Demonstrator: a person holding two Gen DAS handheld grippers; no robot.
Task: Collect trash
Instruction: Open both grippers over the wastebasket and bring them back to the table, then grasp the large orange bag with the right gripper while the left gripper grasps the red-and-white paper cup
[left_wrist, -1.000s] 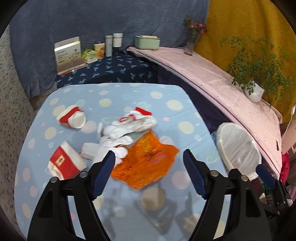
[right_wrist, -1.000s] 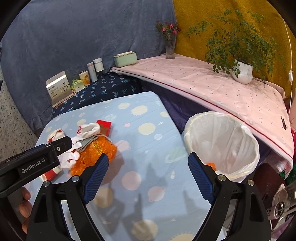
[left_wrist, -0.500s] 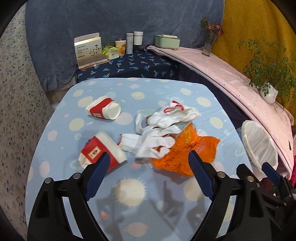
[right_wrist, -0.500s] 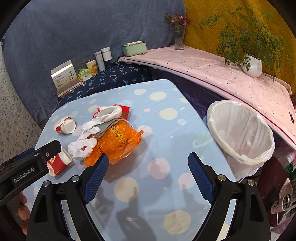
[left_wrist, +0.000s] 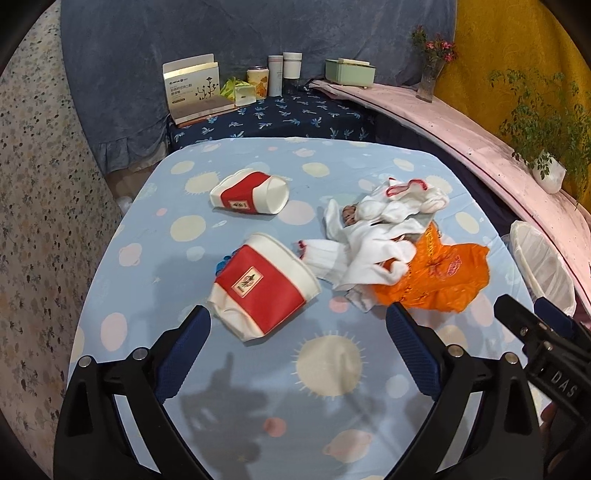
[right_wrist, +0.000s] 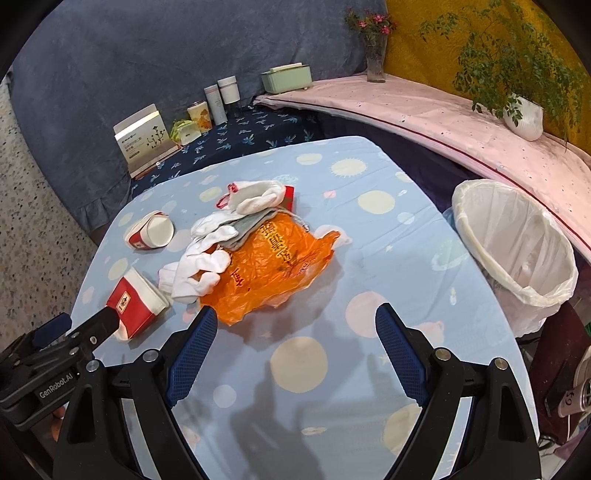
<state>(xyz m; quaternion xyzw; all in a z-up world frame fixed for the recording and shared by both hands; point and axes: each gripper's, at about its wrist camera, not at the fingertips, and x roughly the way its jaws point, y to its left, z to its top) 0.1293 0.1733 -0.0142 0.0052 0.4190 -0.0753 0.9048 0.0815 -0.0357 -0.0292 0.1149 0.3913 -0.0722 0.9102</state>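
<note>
Above the blue dotted surface (left_wrist: 332, 155), left hand-held gripper (left_wrist: 297, 332) now nearer the crushed red-and-white paper cup (left_wrist: 264, 286), opening wide, nothing held. Right hand-held gripper (right_wrist: 295, 332) wide, empty, closer to the crumpled orange plastic bag (right_wrist: 273, 262). Pickup likely next; white-lined bin (right_wrist: 517, 243) beside the surface.

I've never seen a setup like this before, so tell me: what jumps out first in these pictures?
A crumpled orange plastic bag lies mid-table under a heap of white gloves. Two red-and-white paper cups lie tipped over to its left. A white-lined trash bin stands past the table's right edge, and two wide-open, empty grippers with blue pads, left and right, frame the foreground.
</note>
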